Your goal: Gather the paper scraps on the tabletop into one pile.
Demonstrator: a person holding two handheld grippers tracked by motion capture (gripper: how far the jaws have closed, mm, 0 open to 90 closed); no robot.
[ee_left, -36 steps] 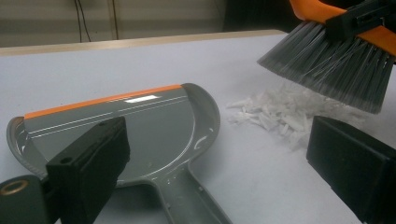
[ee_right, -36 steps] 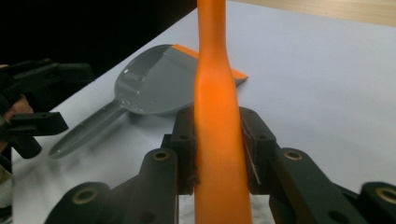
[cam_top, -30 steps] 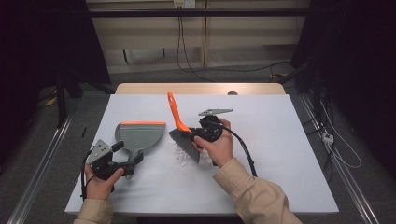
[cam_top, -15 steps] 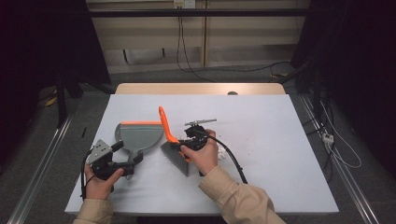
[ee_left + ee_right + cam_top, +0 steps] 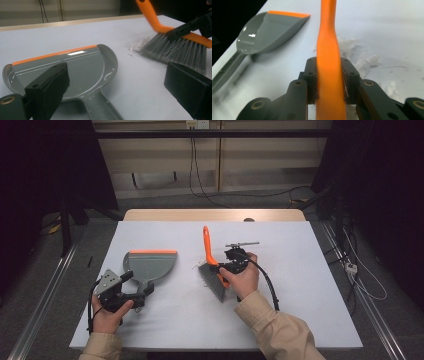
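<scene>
A grey dustpan (image 5: 151, 264) with an orange lip lies flat on the left of the white table (image 5: 310, 310). My left gripper (image 5: 144, 296) is open at its handle. In the left gripper view the dustpan's handle (image 5: 105, 106) runs between the wide-apart jaws of the left gripper (image 5: 117, 93), untouched. My right gripper (image 5: 226, 268) is shut on the orange handle of a hand brush (image 5: 209, 251). Its grey bristles (image 5: 214, 283) rest on the table beside a small heap of white scraps (image 5: 197, 265). The right gripper view shows the orange handle (image 5: 329, 62) clamped between the jaws, and the scraps (image 5: 362, 60) beyond.
A black cable (image 5: 267, 282) trails from the right gripper over the forearm. The table's wooden far edge (image 5: 215, 215) borders a dark floor with wires. Bare white surface lies right of the brush and along the front edge.
The right gripper swept the brush left toward the dustpan, then drew it back to the right, where it now stands more upright. The left gripper has stayed put.
</scene>
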